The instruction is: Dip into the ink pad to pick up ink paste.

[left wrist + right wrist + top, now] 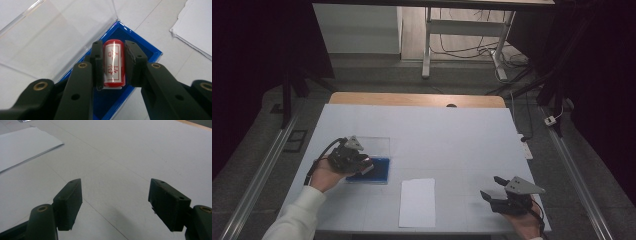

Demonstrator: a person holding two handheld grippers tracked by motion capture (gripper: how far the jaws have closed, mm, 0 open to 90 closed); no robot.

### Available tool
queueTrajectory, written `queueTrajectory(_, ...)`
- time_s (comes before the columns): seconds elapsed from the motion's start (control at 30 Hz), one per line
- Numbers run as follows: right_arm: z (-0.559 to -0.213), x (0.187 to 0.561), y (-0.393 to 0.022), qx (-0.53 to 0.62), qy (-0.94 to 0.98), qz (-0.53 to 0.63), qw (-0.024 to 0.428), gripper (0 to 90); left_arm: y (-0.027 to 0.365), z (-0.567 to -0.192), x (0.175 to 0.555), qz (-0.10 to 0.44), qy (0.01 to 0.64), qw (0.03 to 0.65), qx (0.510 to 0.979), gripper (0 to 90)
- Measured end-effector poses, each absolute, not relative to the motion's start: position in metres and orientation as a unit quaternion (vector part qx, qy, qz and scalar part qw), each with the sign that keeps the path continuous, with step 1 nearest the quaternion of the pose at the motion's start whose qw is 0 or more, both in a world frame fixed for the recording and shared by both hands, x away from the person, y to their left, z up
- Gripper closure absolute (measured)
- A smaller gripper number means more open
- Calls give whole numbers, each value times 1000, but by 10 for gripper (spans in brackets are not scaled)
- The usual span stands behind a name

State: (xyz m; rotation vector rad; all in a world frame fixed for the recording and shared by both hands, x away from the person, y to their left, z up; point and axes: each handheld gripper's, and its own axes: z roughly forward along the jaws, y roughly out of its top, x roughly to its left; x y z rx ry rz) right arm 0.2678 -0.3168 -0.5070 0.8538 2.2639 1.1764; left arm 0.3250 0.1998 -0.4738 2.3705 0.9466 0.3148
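Observation:
A red cylindrical stamp with a white label of red characters sits clamped between the two black jaws of my left gripper, held just over the blue ink pad tray. In the high view the left gripper hovers at the left edge of that blue tray, whose clear lid lies open behind it. My right gripper rests at the table's front right with its jaws wide apart and nothing between them; in its own view the right gripper faces bare white tabletop.
A white sheet of paper lies near the front edge between the two hands, also seen as paper and paper. The white table cover ends at a wooden strip at the back.

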Motion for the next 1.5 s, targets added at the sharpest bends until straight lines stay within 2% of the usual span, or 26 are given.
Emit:
queueTrajectory(0.6,-508,268,-317,309,820,428,221,269,202,-482,330,102,362,278,884,709)
queueTrajectory(0.97,-507,267,-317,310,821,425,221,270,195,-481,332,100,369,251,889,710)
queueTrajectory(1.5,-508,268,-316,311,824,420,221,270,195,-490,325,122,365,266,884,713)
